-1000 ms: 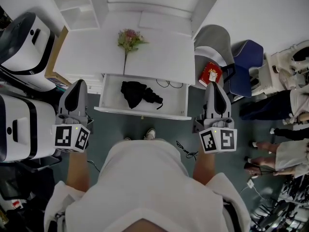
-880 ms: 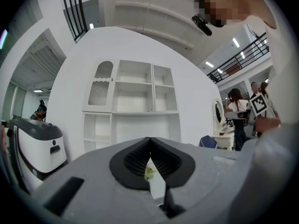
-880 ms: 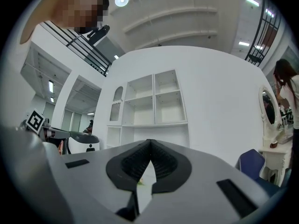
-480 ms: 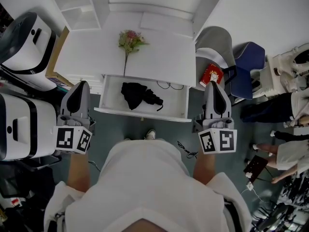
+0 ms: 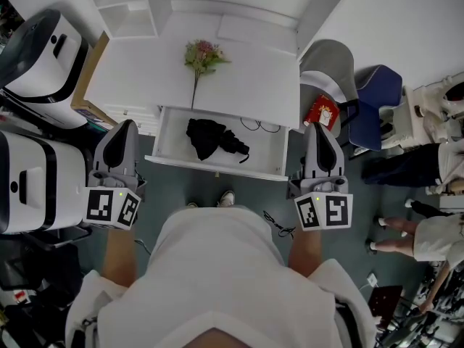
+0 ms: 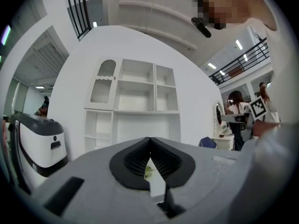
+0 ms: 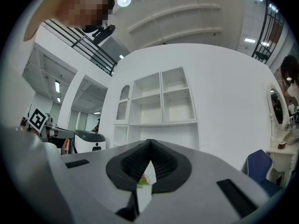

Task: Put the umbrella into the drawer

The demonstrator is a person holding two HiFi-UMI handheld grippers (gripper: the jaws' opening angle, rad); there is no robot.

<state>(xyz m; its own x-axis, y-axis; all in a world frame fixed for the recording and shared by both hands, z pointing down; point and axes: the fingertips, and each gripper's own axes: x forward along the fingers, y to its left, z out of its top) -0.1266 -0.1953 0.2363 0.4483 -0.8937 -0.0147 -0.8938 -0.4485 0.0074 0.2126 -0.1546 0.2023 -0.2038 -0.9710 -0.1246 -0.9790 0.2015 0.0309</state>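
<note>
Left gripper (image 5: 122,126) and right gripper (image 5: 317,127) are closed, empty; shutting the drawer (image 5: 217,167) at twelve o'clock carelessly could pinch the umbrella (image 5: 209,138) inside.

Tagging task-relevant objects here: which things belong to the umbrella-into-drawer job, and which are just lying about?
Job: umbrella, already lying in the open drawer; left claw and right claw, both shut and empty.

Lying about: flower sprig on the desk; red pack on the grey chair; blue chair; cable at the drawer's back.
</note>
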